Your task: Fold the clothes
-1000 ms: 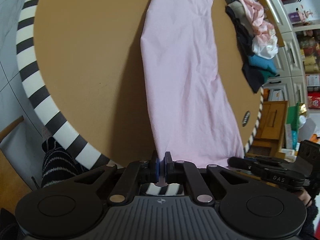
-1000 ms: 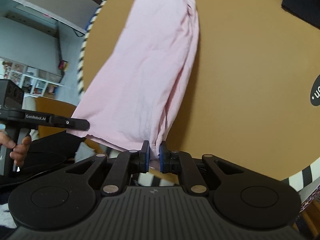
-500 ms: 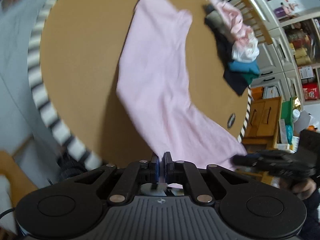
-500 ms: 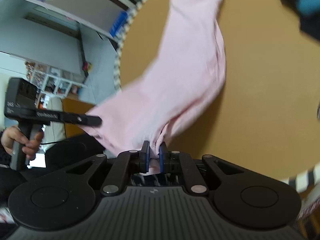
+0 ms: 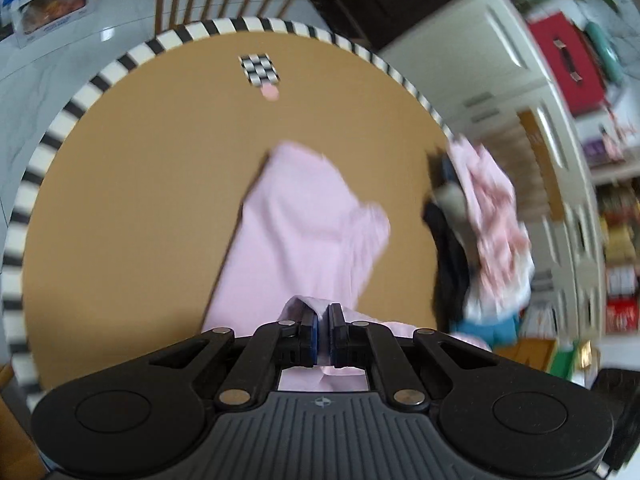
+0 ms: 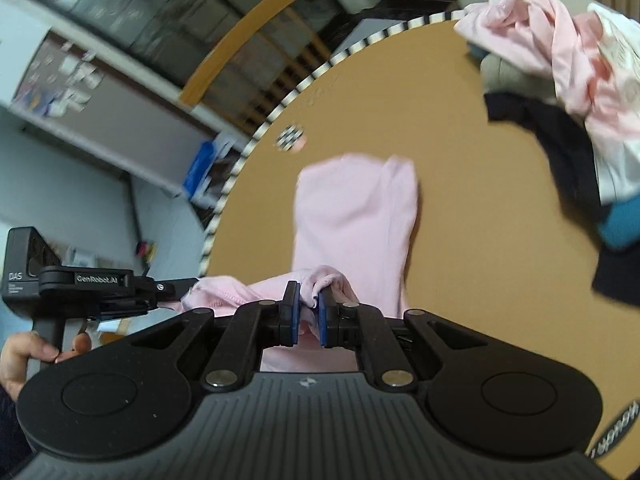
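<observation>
Left wrist view: fingers (image 5: 306,330) of the left gripper (image 5: 323,334) nearly closed, pinching a hem of the pink garment (image 5: 296,236); hem's lower part hidden under the gripper body. Right gripper (image 6: 307,314) likewise clamped on a bunched fold of the same garment, which drapes from both grippers down onto the round brown worktop (image 5: 128,200). Clothes pile (image 5: 484,236) at the worktop's right edge, blurred. A hand (image 6: 24,354) grips the left gripper's handle, partly cut off.
</observation>
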Demonstrator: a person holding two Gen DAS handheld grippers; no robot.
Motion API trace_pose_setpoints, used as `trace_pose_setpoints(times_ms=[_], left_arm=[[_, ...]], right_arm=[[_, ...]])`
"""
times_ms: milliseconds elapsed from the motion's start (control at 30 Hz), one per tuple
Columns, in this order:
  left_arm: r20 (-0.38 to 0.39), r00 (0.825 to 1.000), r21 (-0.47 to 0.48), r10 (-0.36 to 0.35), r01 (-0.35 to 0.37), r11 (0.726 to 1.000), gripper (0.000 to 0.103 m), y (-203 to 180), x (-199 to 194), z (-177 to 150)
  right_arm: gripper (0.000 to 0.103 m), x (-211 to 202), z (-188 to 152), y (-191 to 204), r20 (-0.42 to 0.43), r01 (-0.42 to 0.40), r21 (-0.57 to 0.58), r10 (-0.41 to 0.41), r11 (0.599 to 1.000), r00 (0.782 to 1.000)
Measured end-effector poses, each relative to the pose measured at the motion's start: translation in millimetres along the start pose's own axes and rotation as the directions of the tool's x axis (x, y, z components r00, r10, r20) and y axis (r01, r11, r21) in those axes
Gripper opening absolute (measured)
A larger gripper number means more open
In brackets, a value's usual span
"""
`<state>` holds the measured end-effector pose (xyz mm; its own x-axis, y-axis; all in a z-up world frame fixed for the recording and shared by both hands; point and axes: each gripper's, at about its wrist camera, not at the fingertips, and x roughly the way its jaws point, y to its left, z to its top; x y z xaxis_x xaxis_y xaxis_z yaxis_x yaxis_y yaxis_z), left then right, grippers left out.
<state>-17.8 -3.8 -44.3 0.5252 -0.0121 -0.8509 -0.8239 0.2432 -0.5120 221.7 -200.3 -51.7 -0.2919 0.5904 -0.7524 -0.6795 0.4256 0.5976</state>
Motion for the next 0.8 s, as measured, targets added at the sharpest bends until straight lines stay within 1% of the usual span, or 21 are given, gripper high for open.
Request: trace_pose_setpoints(times_ms=[67,133,200,267,400,433,500,533,600,633,700,767,800], left_arm=[[-0.002,1.0,-0.037,0.025,-0.026,0.999,0.006,0.2,22.6,32.4],[-0.031,0.998,-0.072,0.05,-0.053,0.996,0.006,3.1,50.2,62.2],[-0.059,0.996,-0.107,0.073,-0.079,0.991,0.006,8.5,77.3,84.3],[-0.087,0.992,-0.123,0.094,-0.105,0.987,0.006,13.3,103.0,100.6],[-0.143,0.984,-0.16,0.102,-0.125,0.979,0.006,19.9,140.2,125.3],[-0.151,0.984,-0.165,0.097,-0.121,0.979,0.009,20.5,144.4,129.6],[-0.163,0.983,-0.177,0.083,-0.112,0.978,0.021,22.0,151.5,137.9],[-0.16,0.985,-0.191,0.07,-0.101,0.976,0.03,23.4,151.8,141.0],[-0.155,0.987,-0.219,0.045,-0.078,0.973,0.033,26.0,152.4,147.3],[-0.147,0.989,-0.228,0.032,-0.066,0.971,0.036,27.0,152.0,150.5],[-0.093,0.996,-0.22,0.012,-0.033,0.975,0.037,27.0,146.9,157.6],[0.022,1.0,-0.194,0.003,0.001,0.981,0.04,26.3,133.8,165.3],[0.099,0.995,-0.169,-0.001,0.018,0.986,0.04,25.5,122.9,167.6]], right_arm=[[0.009,33.3,23.0,-9.0,-0.005,0.033,0.043,-0.033,0.999,0.999],[0.009,56.3,40.9,-20.9,-0.018,0.068,0.078,-0.067,0.995,0.998],[0.009,78.5,55.2,-31.0,-0.037,0.098,0.118,-0.094,0.988,0.995],[0.009,101.2,69.4,-40.0,-0.063,0.132,0.143,-0.124,0.981,0.99],[0.01,138.1,85.0,-64.8,-0.109,0.181,0.215,-0.161,0.96,0.981],[0.01,142.2,86.3,-68.9,-0.116,0.184,0.232,-0.161,0.955,0.98],[0.014,148.4,89.1,-75.5,-0.13,0.183,0.253,-0.154,0.95,0.979],[0.014,149.7,90.4,-78.9,-0.13,0.176,0.266,-0.146,0.948,0.981],[0.018,148.2,91.6,-84.3,-0.122,0.158,0.298,-0.126,0.942,0.984],[0.02,147.2,92.4,-87.2,-0.112,0.149,0.308,-0.119,0.94,0.987],[0.039,141.4,93.3,-88.5,-0.069,0.136,0.304,-0.121,0.943,0.99],[0.038,131.8,94.1,-82.6,0.027,0.158,0.244,-0.17,0.957,0.985],[0.037,124.4,92.1,-76.1,0.09,0.175,0.2,-0.196,0.964,0.976]])
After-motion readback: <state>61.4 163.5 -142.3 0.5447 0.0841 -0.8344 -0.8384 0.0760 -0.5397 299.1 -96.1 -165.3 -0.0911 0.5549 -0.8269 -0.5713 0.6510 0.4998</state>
